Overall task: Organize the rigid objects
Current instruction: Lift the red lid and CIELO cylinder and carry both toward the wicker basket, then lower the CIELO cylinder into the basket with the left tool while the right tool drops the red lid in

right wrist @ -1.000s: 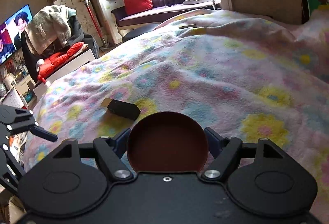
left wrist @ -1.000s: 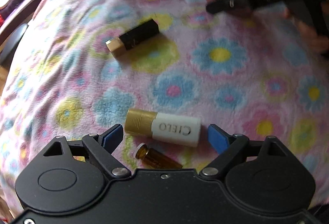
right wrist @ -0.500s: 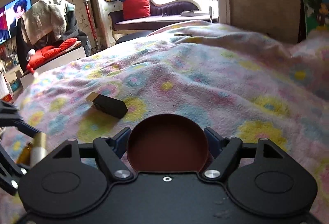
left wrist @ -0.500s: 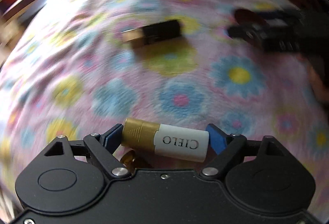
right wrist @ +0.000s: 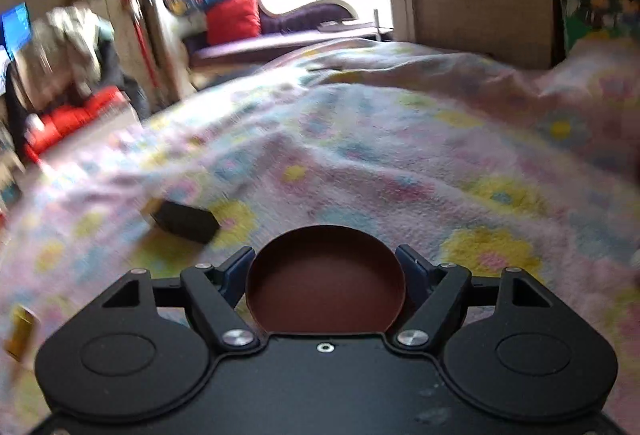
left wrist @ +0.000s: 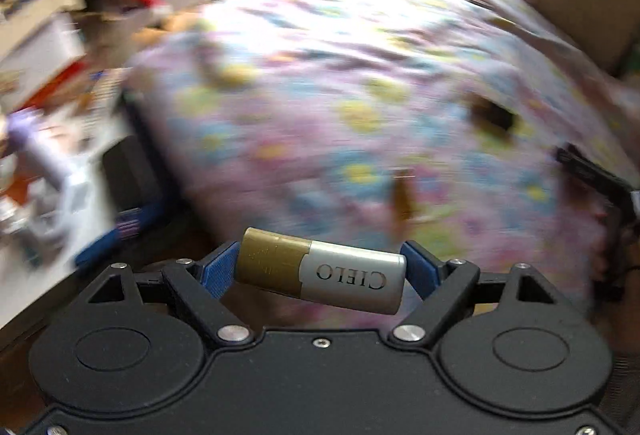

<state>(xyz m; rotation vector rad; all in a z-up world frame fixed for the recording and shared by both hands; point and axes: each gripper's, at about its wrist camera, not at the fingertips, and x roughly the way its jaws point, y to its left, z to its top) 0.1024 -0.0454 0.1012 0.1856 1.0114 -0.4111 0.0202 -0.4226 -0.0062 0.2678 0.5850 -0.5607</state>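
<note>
Gold-and-white tube sits crosswise at lower centre, clamped end to end in the left gripper above the floral blanket. Right gripper grips a brown round dish; black box lies left of centre on the bed.

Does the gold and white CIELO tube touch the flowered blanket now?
Apart. The left wrist view shows the tube clamped endwise in the left gripper, lifted clear above the blanket.

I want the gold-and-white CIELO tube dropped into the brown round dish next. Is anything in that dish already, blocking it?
Nothing visible: the brown dish, clamped in the right gripper, shows a bare inside. The CIELO tube sits crosswise in the left gripper.
</note>
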